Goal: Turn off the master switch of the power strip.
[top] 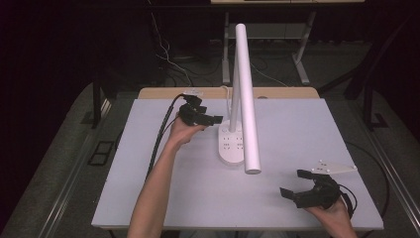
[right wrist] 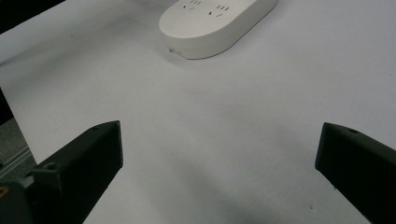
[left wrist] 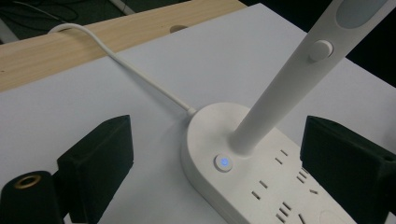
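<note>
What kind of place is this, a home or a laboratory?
Probably a laboratory or workshop: a bare white table, dark surroundings with cables on the floor, and a desk lamp standing on a socket base.

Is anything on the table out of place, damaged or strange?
Nothing stands out. The white lamp base sits flat on the table, its stem upright, its cable intact. The left gripper is open beside the base; the right gripper is open, apart.
</note>
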`<state>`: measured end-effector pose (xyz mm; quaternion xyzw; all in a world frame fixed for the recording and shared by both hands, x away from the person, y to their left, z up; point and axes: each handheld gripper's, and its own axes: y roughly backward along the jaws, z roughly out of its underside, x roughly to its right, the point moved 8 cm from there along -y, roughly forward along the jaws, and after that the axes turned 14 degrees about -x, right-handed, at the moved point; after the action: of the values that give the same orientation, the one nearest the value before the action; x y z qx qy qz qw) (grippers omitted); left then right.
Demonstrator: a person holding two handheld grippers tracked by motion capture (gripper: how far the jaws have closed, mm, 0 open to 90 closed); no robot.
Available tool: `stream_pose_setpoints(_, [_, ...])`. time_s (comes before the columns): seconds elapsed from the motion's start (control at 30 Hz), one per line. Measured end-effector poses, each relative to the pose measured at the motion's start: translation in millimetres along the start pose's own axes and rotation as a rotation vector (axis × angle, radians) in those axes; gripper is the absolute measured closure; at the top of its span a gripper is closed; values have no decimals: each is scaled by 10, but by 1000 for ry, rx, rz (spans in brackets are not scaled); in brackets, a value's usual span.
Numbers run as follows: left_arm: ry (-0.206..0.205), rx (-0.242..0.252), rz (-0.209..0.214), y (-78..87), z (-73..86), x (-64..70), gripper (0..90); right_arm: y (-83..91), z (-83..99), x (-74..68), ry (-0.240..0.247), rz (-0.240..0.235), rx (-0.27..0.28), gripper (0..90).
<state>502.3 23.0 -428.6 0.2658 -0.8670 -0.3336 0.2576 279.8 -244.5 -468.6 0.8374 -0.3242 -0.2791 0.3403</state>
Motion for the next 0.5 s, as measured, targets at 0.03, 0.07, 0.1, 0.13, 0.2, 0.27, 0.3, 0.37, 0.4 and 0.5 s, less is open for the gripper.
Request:
stream_pose_setpoints(0.03, [0, -3, 1, -11, 3, -1, 100, 0, 0, 0, 0, 0, 0, 4])
stream_pose_setpoints(0.07, [5, 2, 3, -24, 0, 3, 110, -2, -2, 4, 3, 2, 1, 4])
stream_pose_setpoints(0.1, [-1, -2, 2, -29, 3, 1, 119, -2, 0, 3, 4, 2, -1, 4])
stream_pose_setpoints(0.13, [-9, -10, 0, -32, 8, -3, 128, -2, -1, 5, 5, 2, 0, 4])
stream_pose_setpoints(0.2, [-5, -4, 9, -50, 3, 10, 141, -4, 1, 0, 3, 1, -2, 4])
stream_pose_setpoints(0.27, [-3, -2, 13, -70, 2, 15, 155, -7, 2, 0, 4, 0, -2, 4])
stream_pose_setpoints(0.3, [-6, -6, 14, -77, 6, 14, 162, -9, 1, 1, 6, -1, -3, 4])
stream_pose_setpoints(0.37, [-4, -6, 21, -101, 9, 22, 183, -10, -3, 1, 6, 0, -2, 4])
stream_pose_setpoints(0.4, [3, -5, 27, -117, 11, 31, 191, -10, -4, 0, 7, -1, -2, 4])
stream_pose_setpoints(0.5, [12, -23, 49, -158, 30, 61, 239, -14, -4, -4, 11, -1, -5, 4])
